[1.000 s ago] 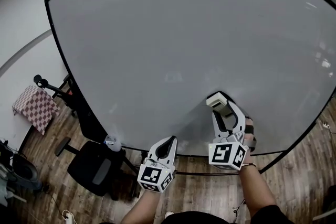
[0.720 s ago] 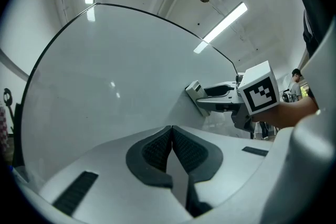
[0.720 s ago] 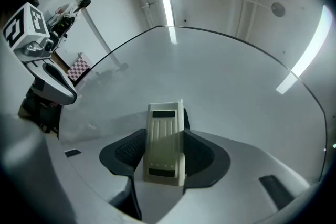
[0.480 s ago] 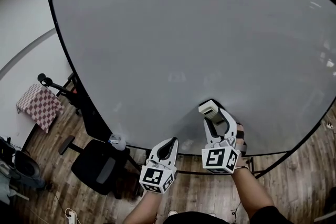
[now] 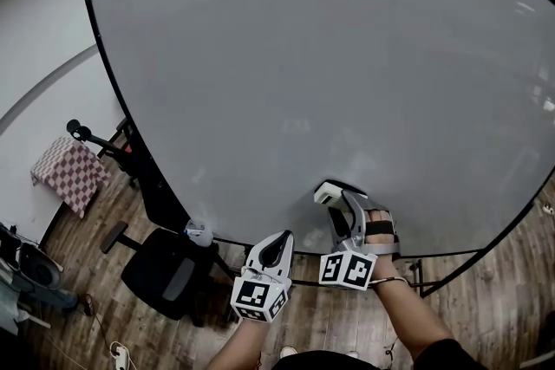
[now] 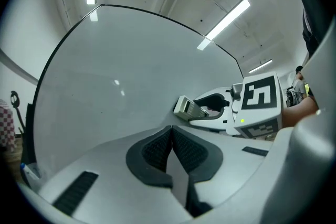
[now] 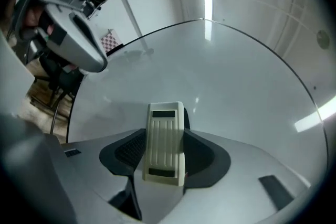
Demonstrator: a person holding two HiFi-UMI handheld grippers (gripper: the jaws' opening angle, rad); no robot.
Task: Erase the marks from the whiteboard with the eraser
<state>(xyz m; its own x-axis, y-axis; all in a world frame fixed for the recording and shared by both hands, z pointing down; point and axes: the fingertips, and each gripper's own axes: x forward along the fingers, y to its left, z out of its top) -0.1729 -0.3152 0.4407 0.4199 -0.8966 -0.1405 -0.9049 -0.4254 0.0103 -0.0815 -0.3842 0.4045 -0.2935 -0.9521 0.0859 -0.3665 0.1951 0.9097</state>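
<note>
The big whiteboard point(image 5: 312, 74) fills the head view, its grey face showing only faint smudges. My right gripper point(image 5: 334, 197) is shut on a cream eraser point(image 5: 329, 191), held against the lower part of the board near its bottom rail. In the right gripper view the eraser point(image 7: 165, 141) stands ribbed side up between the jaws, with the whiteboard point(image 7: 220, 76) beyond it. My left gripper point(image 5: 276, 245) hangs below the board's bottom edge, jaws shut with nothing in them. The left gripper view shows its closed pads point(image 6: 171, 152) and the eraser point(image 6: 189, 108) to the right.
A black office chair point(image 5: 156, 269) stands on the wood floor at lower left, by the board's stand. A small bottle point(image 5: 199, 232) rests at the rail's left end. A checkered cloth point(image 5: 68, 173) lies further left. A microphone-like stand point(image 5: 87, 135) leans by the board's left edge.
The right gripper has slid the eraser down and to the left across the board. The left gripper has stayed nearly still below the rail.
</note>
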